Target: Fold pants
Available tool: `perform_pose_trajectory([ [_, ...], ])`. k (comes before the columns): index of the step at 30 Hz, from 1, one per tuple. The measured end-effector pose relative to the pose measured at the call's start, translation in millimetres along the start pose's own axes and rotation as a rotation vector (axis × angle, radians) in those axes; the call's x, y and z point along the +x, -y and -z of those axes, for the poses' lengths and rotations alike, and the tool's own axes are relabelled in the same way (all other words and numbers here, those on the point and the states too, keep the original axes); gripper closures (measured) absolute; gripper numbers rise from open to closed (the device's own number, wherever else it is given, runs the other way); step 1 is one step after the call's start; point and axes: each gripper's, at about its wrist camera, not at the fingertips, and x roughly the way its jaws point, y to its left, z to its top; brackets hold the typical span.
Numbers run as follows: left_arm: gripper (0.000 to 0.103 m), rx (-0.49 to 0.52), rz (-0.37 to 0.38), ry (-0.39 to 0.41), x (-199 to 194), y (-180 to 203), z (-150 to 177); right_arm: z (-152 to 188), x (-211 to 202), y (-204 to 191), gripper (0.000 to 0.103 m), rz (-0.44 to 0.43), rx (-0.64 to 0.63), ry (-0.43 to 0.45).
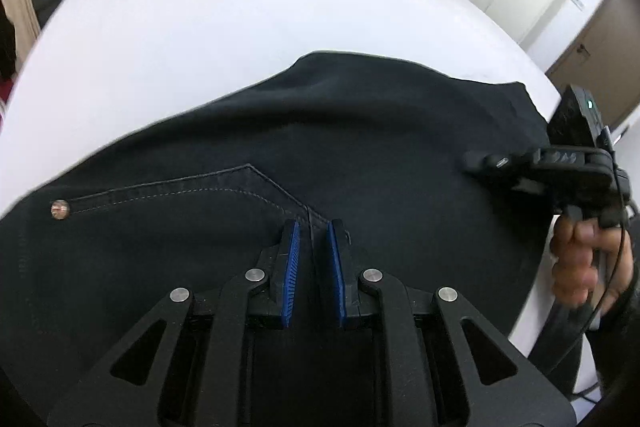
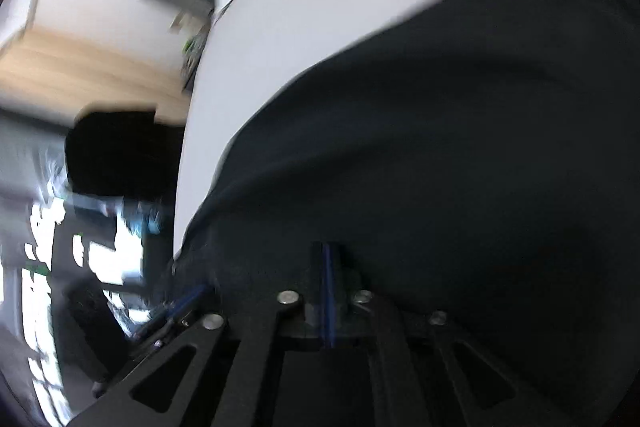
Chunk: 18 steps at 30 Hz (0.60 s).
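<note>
While the dark pants [image 1: 320, 131] lie spread on the white bed [image 1: 200, 27] under both tongs, the left tongs [image 1: 313, 231] pinch a fold of cloth beside the pocket seam. Right tongs [image 2: 328, 255] are fully closed, blue pads together, over the pants; grip uncertain.

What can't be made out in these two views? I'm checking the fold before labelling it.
- Left wrist view: the pants run under the left hand-held gripper and off the bottom edge, so the lower part is hidden; whether the pads pinch fabric is unclear.
- Right wrist view: motion blur smears the room; dark pads against dark pants hide whether the right hand-held gripper holds cloth.
</note>
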Motion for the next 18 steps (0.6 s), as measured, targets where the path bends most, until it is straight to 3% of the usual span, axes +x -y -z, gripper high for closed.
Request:
perform_pose_trajectory([
  [5,0.089,-0.065,0.091,0.005,3.7,-17.6,-3.6,-66.4,-81.8,71.8,0.103,0.076,0.109,0.206],
  [6,0.089,-0.085,0.115,0.009,5.9,-22.0,-4.5,-60.9,-91.1,87.0,0.103,0.074,0.134,0.235],
  [8,0.089,-0.097,0.131,0.020,6.8,-22.9,-3.9,-89.6,-125.6,119.1,0.103,0.115,0.180,0.339],
  [10,0.089,-0.090,0.126,0.026,6.8,-20.6,-3.4,-97.5,-156.1,134.9,0.103,0.176,0.217,0.432],
  [13,0.089,-0.100,0.130,0.032,4.1,-24.7,-0.5,-106.8,-198.8,155.9,0.103,0.236,0.372,0.579],
  [14,0.089,-0.111,0.122,0.034,1.9,-24.1,-1.1,-104.4,-212.0,154.2,0.098,0.252,0.393,0.614],
  [16,0.089,-0.120,0.086,0.045,-4.2,-20.7,-2.7,-91.8,-218.5,133.3,0.097,0.209,0.328,0.620],
  [18,0.089,-0.124,0.125,0.085,-13.0,-7.2,-11.2,-73.1,-196.3,99.7,0.098,0.133,0.204,0.515],
])
